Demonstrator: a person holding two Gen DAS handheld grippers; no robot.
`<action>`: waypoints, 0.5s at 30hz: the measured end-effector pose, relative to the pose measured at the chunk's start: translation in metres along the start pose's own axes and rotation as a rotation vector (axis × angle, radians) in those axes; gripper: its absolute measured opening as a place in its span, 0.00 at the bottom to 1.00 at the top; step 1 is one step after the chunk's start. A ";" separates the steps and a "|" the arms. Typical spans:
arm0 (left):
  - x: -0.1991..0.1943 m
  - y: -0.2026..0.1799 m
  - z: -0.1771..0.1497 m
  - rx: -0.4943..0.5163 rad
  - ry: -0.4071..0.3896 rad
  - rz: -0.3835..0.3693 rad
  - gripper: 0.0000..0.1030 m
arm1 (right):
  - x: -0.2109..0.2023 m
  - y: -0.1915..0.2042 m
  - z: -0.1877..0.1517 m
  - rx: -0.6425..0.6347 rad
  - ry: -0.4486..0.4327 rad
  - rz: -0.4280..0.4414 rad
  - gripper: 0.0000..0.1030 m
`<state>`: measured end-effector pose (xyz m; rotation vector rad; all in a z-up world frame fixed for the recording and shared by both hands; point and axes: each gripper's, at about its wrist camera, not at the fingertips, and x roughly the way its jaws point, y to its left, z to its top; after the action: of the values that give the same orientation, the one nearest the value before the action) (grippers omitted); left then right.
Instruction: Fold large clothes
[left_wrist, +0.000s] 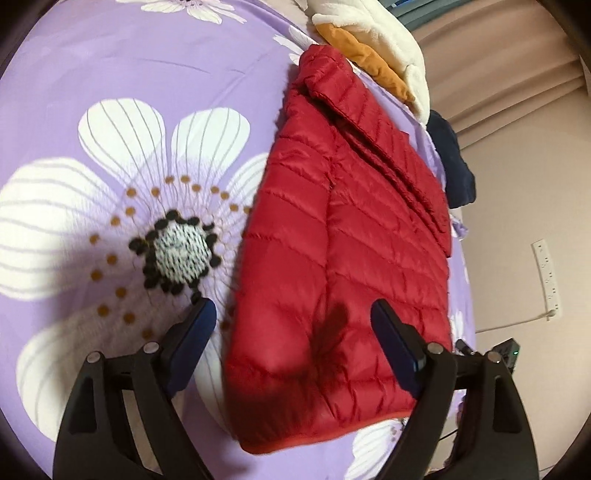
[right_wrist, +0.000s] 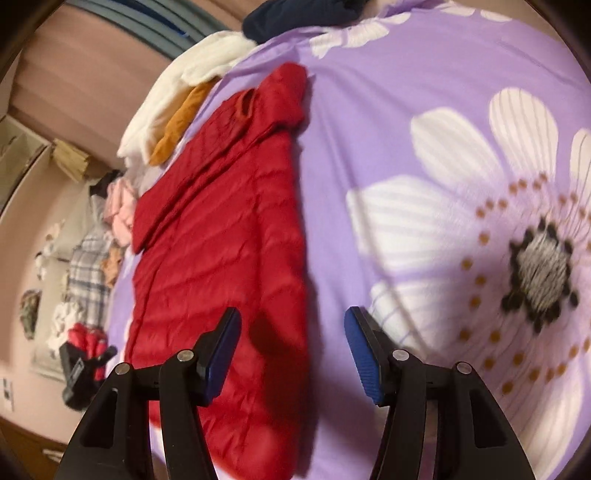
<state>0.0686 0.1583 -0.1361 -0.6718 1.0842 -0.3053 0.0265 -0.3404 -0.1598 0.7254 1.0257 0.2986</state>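
A red quilted puffer jacket lies folded lengthwise on a purple bedsheet printed with big white flowers. My left gripper hovers over the jacket's near hem corner, jaws wide open, nothing between the blue pads. In the right wrist view the same jacket runs away from the camera, collar at the far end. My right gripper is open above the jacket's near right edge, its left pad over the red fabric and its right pad over the sheet.
A cream fleece garment, an orange garment and a dark navy garment lie heaped at the bed's far edge. Beside the bed, a pile of clothes sits on the floor. A wall socket strip hangs on the wall.
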 end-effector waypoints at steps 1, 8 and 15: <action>0.000 -0.002 -0.005 0.002 0.008 -0.017 0.83 | 0.002 0.003 -0.002 -0.007 0.015 0.021 0.57; 0.007 -0.017 -0.028 0.084 0.049 -0.048 0.83 | 0.014 0.016 -0.011 -0.020 0.068 0.103 0.57; 0.024 -0.028 -0.018 0.084 0.053 -0.058 0.74 | 0.028 0.025 -0.005 -0.041 0.048 0.095 0.57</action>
<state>0.0660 0.1180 -0.1409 -0.6233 1.0979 -0.4187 0.0387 -0.3045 -0.1631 0.7343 1.0294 0.4202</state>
